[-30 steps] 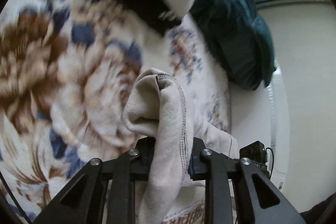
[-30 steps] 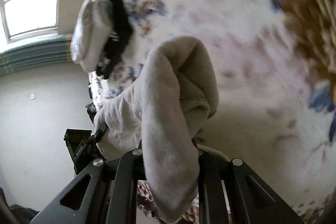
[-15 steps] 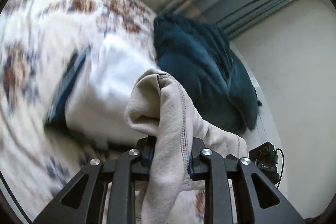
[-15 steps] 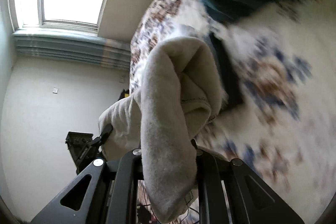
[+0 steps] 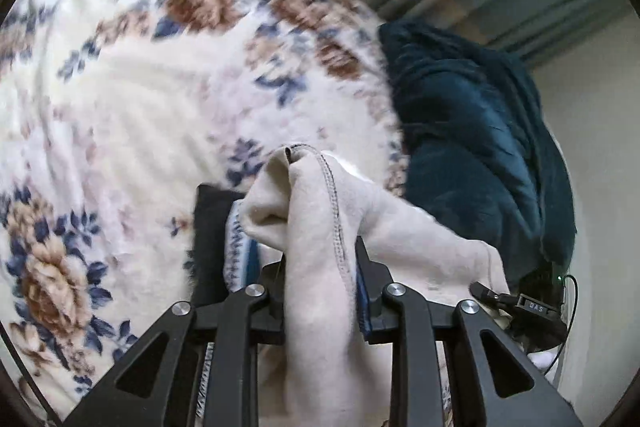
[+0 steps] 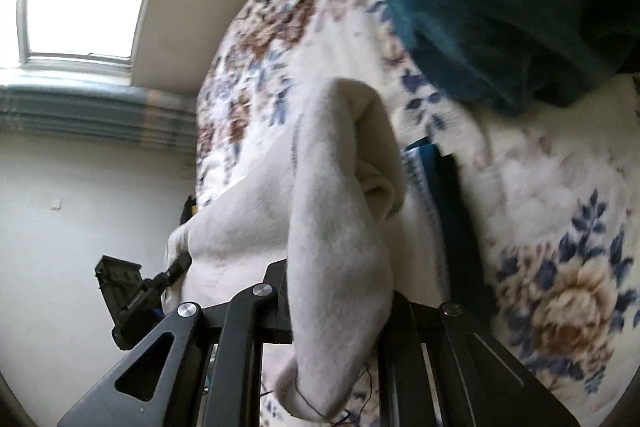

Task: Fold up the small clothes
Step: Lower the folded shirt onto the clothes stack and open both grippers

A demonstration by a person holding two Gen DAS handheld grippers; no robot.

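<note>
The cream fleece garment [image 5: 320,267] looks soft and matt, with a fuzzy nap and a stitched seam. Under it, the floral plush blanket [image 5: 120,107] looks velvety, and the dark teal plush blanket [image 5: 472,147] faintly sheened. The black matt plastic gripper fingers [image 6: 240,327] carry shiny metal screws.

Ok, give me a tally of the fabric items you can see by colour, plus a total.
Beige: 1, the garment held by both tongs.
Dark teal: 1, the blanket.
Floral cream: 1, the bedspread.
White-and-dark folded stack: 1; pieces inside can't be counted.
Total: 4.
</note>
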